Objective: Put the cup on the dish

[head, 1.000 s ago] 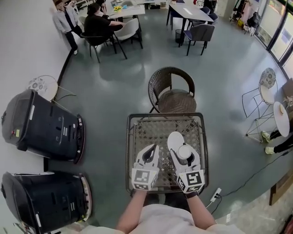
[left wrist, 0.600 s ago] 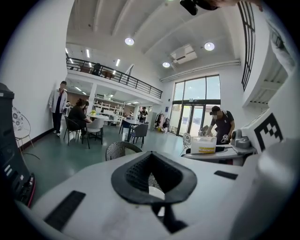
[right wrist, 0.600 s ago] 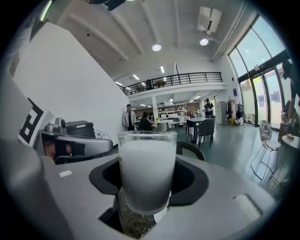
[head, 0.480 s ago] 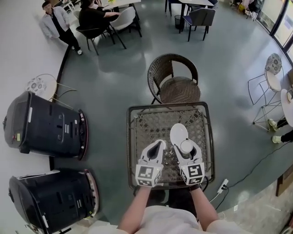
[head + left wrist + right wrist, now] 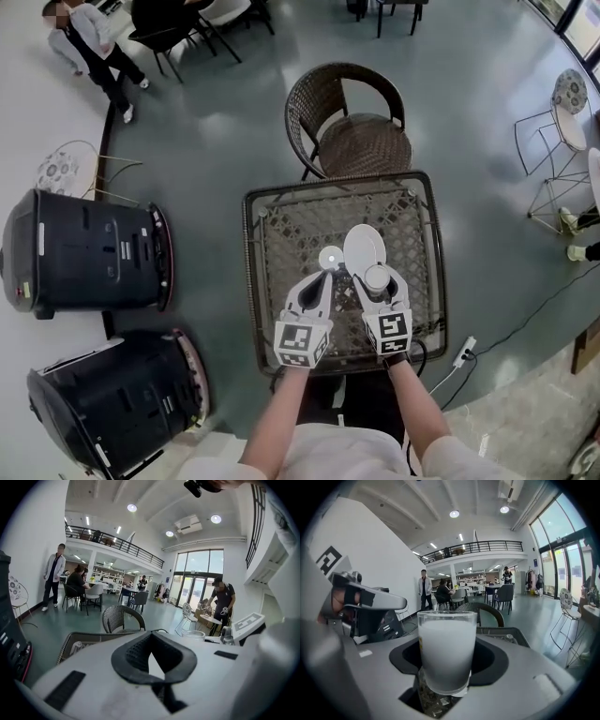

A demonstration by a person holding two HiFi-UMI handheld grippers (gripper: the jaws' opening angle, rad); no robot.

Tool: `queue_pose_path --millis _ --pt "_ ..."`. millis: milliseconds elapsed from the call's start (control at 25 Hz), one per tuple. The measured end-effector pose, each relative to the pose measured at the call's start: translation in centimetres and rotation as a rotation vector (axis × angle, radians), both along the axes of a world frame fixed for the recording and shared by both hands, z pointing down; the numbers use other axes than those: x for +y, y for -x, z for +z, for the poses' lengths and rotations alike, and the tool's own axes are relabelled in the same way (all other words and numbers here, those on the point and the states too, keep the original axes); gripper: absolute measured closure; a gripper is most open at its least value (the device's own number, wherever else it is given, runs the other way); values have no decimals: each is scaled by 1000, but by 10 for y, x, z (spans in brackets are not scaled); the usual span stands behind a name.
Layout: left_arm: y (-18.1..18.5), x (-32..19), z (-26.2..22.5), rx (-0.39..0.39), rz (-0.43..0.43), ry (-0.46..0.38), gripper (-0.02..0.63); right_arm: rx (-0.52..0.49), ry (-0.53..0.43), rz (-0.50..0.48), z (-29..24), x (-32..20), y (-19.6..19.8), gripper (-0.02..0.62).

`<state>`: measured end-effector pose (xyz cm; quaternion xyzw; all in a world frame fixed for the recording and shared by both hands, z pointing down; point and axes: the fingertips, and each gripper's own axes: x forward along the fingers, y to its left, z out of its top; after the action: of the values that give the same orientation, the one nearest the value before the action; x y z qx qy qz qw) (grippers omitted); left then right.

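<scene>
A frosted white cup (image 5: 377,277) stands upright between the jaws of my right gripper (image 5: 378,281), which is shut on it. The right gripper view shows the cup (image 5: 444,648) filling the middle, with the jaws closed against its lower half. The white oval dish (image 5: 363,247) lies on the wicker table, and the cup is over its near edge. I cannot tell whether the cup touches the dish. My left gripper (image 5: 316,279) lies just left of the dish, its jaws shut with nothing between them (image 5: 152,656).
The square wicker table (image 5: 281,234) has a raised dark rim. A small white disc (image 5: 330,258) shows left of the dish. A wicker chair (image 5: 352,122) stands behind the table. Two dark bins (image 5: 84,248) sit on the floor at left. A person walks at far left.
The head view has shifted, so the table sits higher and nearer the centre. The cup stays in the right gripper at the dish's near edge. The small white disc has come into view.
</scene>
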<state>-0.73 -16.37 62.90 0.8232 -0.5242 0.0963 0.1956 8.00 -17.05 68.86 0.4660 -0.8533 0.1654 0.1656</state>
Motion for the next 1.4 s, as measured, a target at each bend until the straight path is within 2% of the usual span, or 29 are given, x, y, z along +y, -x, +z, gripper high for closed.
queue_pose_path --millis 560,800,1200,1400 --pt "10 -5 71 -8 -44 109 604 124 66 -19 108 -43 9 353" --pt "15 2 83 1 -44 134 603 134 89 -5 119 -62 14 351" --pt "0 22 97 31 -8 176 603 311 82 -2 134 -64 18 350" --pt "-3 32 103 30 7 193 603 288 68 38 131 -66 15 342"
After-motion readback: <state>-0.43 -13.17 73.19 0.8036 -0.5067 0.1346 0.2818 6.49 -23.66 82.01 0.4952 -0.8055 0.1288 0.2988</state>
